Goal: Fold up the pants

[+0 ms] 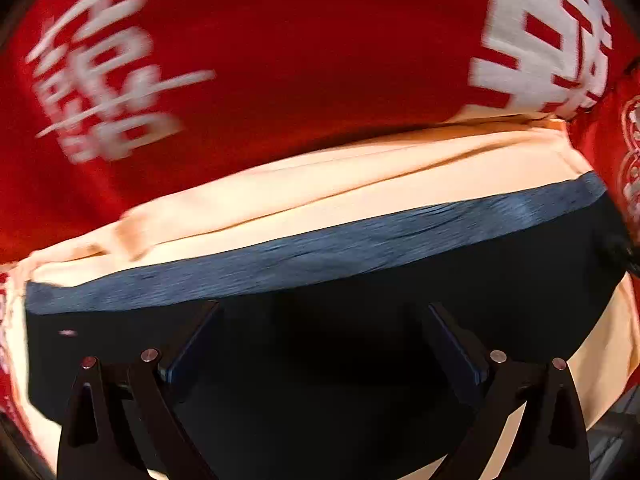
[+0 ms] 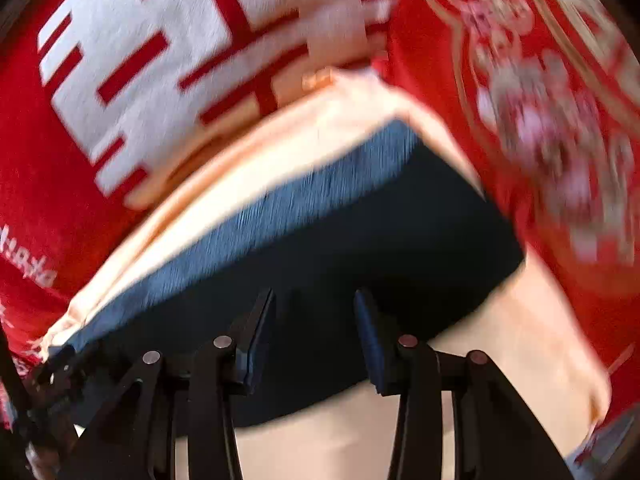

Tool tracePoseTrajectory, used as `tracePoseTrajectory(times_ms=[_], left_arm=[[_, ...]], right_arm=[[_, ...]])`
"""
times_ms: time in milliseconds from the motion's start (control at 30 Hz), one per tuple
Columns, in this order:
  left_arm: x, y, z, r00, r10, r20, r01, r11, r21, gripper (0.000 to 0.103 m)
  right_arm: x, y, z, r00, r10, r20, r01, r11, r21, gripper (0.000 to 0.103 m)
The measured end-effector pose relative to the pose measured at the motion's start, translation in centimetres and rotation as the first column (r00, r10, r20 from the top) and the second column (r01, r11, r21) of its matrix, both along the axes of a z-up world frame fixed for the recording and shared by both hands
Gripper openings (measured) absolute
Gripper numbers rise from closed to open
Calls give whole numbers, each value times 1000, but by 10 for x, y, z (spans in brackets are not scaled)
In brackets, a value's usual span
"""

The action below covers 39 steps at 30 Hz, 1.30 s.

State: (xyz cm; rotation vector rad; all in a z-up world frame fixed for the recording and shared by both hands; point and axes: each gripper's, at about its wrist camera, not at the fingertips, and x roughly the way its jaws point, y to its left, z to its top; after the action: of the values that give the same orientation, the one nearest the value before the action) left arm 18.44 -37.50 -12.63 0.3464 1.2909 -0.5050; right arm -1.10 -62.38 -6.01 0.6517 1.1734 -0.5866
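Item: cream pants [image 1: 360, 184] with dark waistband [image 1: 320, 248], part-folded on red printed cloth [image 1: 300, 60].
Left tool [image 1: 320, 344] and right tool [image 2: 316, 332]: both apart, empty, poised over the dark upper layer. Judged step: between folds; next move calls for gripping an edge cleanly, layers together.

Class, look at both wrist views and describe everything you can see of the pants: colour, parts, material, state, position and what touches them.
The pants are cream or pale peach, of soft woven-looking cloth, lying folded in flat layers on a red cloth with white lettering. Seams and layered edges run across them. A dark navy panel with a ribbed blue band lies over their near part. Both grippers, left and right, hang open above that panel; contact cannot be told.
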Motion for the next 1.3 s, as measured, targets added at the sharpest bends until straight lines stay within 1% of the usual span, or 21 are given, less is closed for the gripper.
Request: tracePoseTrajectory(times_ms=[67, 133, 200, 267, 300, 333, 400, 500, 600, 633, 700, 767, 833, 900, 933, 967, 1067, 1167, 1200, 1233, 1300], left_arm=[[-12, -21, -2, 1000, -6, 6, 6, 1000, 8, 100], [-19, -35, -18, 1000, 1, -17, 0, 999, 45, 100], [-26, -38, -29, 999, 20, -33, -18, 998, 61, 100], [-33, -38, -26, 1000, 21, 10, -22, 998, 53, 100], [-35, -38, -25, 1000, 17, 18, -18, 998, 56, 100], [-36, -38, -24, 1000, 20, 20, -21, 998, 54, 101], [-37, -38, -21, 999, 30, 11, -31, 998, 60, 102], [-38, -38, -21, 999, 34, 8, -34, 997, 69, 102], [-40, -39, -16, 999, 47, 8, -48, 996, 79, 102], [-37, -42, -18, 999, 52, 7, -53, 995, 80, 102], [-33, -38, -24, 998, 59, 6, -59, 995, 83, 102], [-34, -39, -23, 999, 53, 7, -53, 995, 86, 102], [-35, -40, -23, 999, 46, 5, -46, 995, 89, 102], [-35, -42, -25, 999, 43, 8, -44, 995, 88, 102], [-36, -43, -25, 999, 43, 11, -44, 995, 88, 102], [-32, -39, -34, 999, 45, 13, -45, 995, 88, 102], [-33, -40, -34, 998, 56, 12, -56, 994, 94, 102], [-34, -41, -33, 998, 62, 9, -63, 993, 95, 102], [-34, -41, -32, 998, 63, 9, -64, 993, 96, 102], [-34, -40, -33, 998, 64, 10, -65, 993, 97, 102], [-35, -40, -33, 998, 65, 14, -66, 993, 97, 102]], right_arm=[[4, -16, -6, 1000, 8, 12, -8, 1000, -7, 44], [24, -33, -17, 1000, 23, 7, -23, 1000, -2, 44], [35, -54, -30, 997, 57, -44, -57, 998, 0, 44], [41, -67, -35, 996, 71, -61, -74, 996, -41, 35], [44, -75, -33, 993, 71, -90, -80, 991, -106, 33], [46, -82, -31, 992, 61, -108, -76, 986, -146, 33], [44, -95, -24, 993, 19, -119, -38, 986, -163, 34], [30, -87, -2, 997, 32, -70, -41, 990, -136, 36], [-7, -61, 18, 998, 42, -39, -46, 994, -97, 37], [-21, -53, 18, 998, 38, -44, -41, 995, -85, 37], [-45, -45, 5, 995, 29, -94, -35, 997, -65, 37], [-61, -46, -13, 991, 26, -134, -33, 998, -53, 30], [-66, -48, -15, 993, 51, -107, -62, 994, -93, 20], [-63, -44, -10, 988, 74, -133, -93, 985, -143, 19], [-60, -44, -9, 988, 70, -138, -90, 985, -148, 20], [-62, -43, -7, 988, 60, -141, -80, 986, -147, 20], [-68, -41, -2, 991, 12, -134, -27, 993, -113, 23], [-73, -29, 13, 987, 3, -161, -25, 990, -138, 29], [-72, -20, 19, 990, 21, -139, -39, 991, -131, 36], [-72, -12, 22, 992, 37, -120, -51, 992, -118, 47], [-67, 7, 26, 994, 86, -74, -90, 994, -65, 54]])
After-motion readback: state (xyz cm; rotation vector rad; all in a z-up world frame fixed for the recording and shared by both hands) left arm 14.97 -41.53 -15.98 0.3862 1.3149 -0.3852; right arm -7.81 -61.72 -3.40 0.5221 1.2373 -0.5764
